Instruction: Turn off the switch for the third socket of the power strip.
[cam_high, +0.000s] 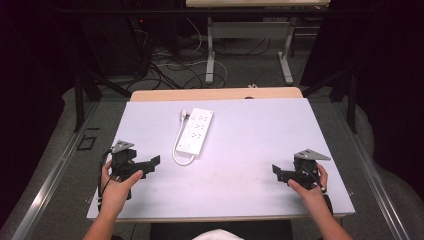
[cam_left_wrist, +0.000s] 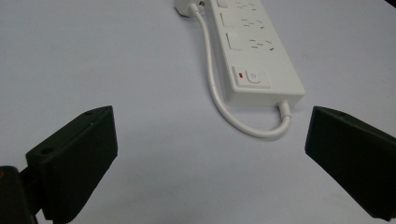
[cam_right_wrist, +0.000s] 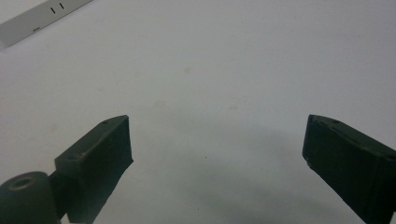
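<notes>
White plastic marks the one thing worth reaching for: a power strip (cam_high: 195, 131) lying on the pale table (cam_high: 260, 150), left of centre and toward the far side, its cord (cam_high: 181, 159) looping off the near end and running back up its left side. Seen from the left gripper view, the switch (cam_left_wrist: 252, 77) with its small red mark sits at the near end of the strip; whether a plug sits in the far end I cannot quite tell, since the frame cuts it there. The left gripper (cam_high: 150, 165) hovers near the cord loop, jaws spread wide and empty. The right gripper (cam_high: 278, 171) waits well apart at the near right, jaws likewise parted over bare table. By my reading nothing has been grasped; the work is at its start, with everything left to do.
</notes>
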